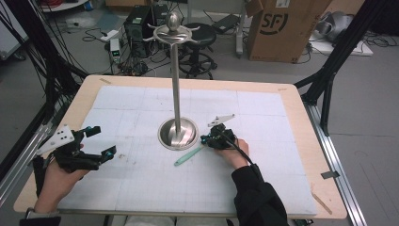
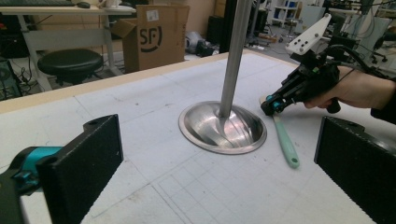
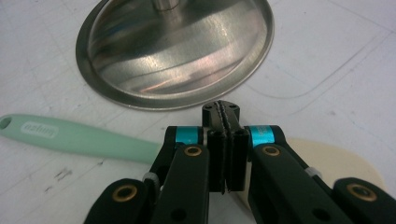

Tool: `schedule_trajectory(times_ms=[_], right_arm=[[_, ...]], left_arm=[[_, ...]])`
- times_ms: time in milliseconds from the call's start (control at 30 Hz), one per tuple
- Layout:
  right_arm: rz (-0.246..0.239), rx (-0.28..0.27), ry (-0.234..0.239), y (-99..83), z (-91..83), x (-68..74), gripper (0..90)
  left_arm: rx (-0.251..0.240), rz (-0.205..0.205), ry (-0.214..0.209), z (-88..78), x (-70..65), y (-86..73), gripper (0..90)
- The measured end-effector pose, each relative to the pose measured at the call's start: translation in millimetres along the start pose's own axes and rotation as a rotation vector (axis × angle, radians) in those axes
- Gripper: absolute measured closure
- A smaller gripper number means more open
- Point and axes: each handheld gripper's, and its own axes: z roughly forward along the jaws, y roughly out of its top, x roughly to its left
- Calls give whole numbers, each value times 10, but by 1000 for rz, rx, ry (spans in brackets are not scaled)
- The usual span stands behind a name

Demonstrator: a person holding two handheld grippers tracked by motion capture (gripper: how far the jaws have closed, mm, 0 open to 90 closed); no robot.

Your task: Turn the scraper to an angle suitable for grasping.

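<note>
I'm seeing my right gripper [image 1: 210, 139] w/ jaws pressed together, nothing between, over a mint spatula [image 1: 188, 156] beside the steel stand base [image 1: 178, 134]. Left gripper [image 1: 104, 141] is sitting wide apart, empty. Cardboard box [image 1: 282, 26] is reading "SF".

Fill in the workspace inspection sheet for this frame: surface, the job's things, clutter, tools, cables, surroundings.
Surface: wooden table under a white gridded mat, lightly scuffed.
Job's things: steel stand upright mid-mat; mint-handled spatula lying flat beside its base, cream head under the right tool.
Clutter: nothing seen on the mat.
Tools: left tool open, off the spatula, at the mat's left; right tool shut above the spatula, nothing visibly between its jaws.
Cables: black cable runs back over the right hand; tangled floor cables behind the table.
Surroundings: cardboard box, black stool, electronics on the floor.
</note>
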Motion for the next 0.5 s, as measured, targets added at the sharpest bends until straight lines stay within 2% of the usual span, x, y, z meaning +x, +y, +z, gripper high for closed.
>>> schedule_trajectory(times_ms=[167, 233, 300, 333, 500], right_arm=[[46, -22, 19, -103, -71, -2, 899], [68, -13, 22, -146, -123, 4, 899], [52, 5, 4, -165, -170, 54, 899], [24, -3, -13, -197, -195, 95, 900], [49, -9, 11, -322, -305, 117, 900]], left_arm=[[4, 0, -3, 38, 4, -2, 17], [9, 2, -9, 63, 5, -4, 17], [9, 0, -12, 78, 0, -5, 17], [12, 3, -19, 108, -1, -5, 17], [14, 7, -30, 162, -12, 6, 17]])
